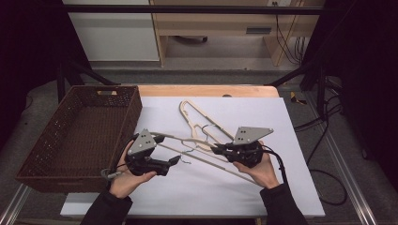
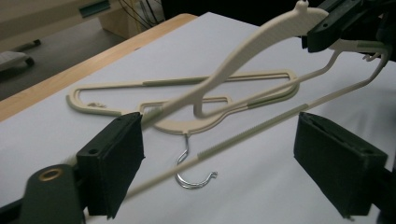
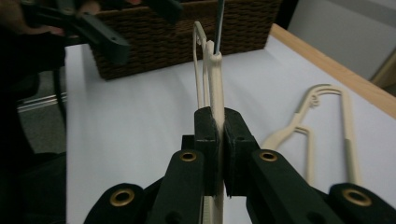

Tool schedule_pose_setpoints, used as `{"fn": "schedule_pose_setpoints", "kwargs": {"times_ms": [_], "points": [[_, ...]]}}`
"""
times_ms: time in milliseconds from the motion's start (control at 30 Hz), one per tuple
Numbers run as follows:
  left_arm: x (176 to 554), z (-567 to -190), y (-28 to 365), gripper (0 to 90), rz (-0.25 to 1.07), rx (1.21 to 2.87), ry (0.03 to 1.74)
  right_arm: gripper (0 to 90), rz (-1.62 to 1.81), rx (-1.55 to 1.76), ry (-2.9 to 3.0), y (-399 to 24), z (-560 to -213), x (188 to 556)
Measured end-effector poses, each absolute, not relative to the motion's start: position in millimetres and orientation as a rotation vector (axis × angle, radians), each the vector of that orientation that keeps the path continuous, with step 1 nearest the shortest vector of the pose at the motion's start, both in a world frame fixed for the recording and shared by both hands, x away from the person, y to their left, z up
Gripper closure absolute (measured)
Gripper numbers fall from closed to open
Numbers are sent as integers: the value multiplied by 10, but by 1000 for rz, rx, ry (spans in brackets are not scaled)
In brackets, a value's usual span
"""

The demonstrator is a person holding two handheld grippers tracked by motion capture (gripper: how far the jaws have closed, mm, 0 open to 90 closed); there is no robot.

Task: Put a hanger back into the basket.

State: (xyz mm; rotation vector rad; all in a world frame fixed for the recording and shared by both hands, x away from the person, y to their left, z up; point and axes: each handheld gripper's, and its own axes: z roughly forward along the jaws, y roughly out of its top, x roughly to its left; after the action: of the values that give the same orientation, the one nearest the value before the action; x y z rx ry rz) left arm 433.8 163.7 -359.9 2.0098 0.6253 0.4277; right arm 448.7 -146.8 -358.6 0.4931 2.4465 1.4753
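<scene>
Right gripper (image 1: 220,151) clamped on raised hanger (image 1: 197,157), long axis slanting across table, left gripper (image 1: 176,160) open around its bar

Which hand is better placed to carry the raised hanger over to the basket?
Right. The right tool is shut on the raised hanger and bears it. The left tool is open with the hanger's bar between its jaws, though it sits nearer the basket.

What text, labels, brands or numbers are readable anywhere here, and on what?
None readable: no text on the held hanger, the flat hanger, the wicker basket, the white sheet or either tool's black body.
A dark plate on the wooden furniture beyond the table: too small and blurred to tell if it carries text.
</scene>
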Motion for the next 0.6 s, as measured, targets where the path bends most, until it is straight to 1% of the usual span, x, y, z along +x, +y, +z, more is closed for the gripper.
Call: {"fn": "schedule_pose_setpoints", "kwargs": {"times_ms": [33,100,233,367,467,600], "points": [[4345,-3603,1614,175,421,2019,617,866,1479,485,2459,-1452,-3594,4480],[4352,-3609,1559,224,391,2038,587,866,1485,463,2489,-1408,-3622,4462],[4340,-3615,1459,290,380,2081,541,866,1481,434,2521,-1344,-3662,4428],[4341,-3622,1374,389,350,2121,504,866,1489,408,2543,-1302,-3681,4406],[4336,-3629,1342,501,333,2135,487,866,1480,391,2561,-1274,-3688,4389],[4332,-3644,1321,581,322,2156,479,866,1475,377,2578,-1256,-3698,4380]]}}
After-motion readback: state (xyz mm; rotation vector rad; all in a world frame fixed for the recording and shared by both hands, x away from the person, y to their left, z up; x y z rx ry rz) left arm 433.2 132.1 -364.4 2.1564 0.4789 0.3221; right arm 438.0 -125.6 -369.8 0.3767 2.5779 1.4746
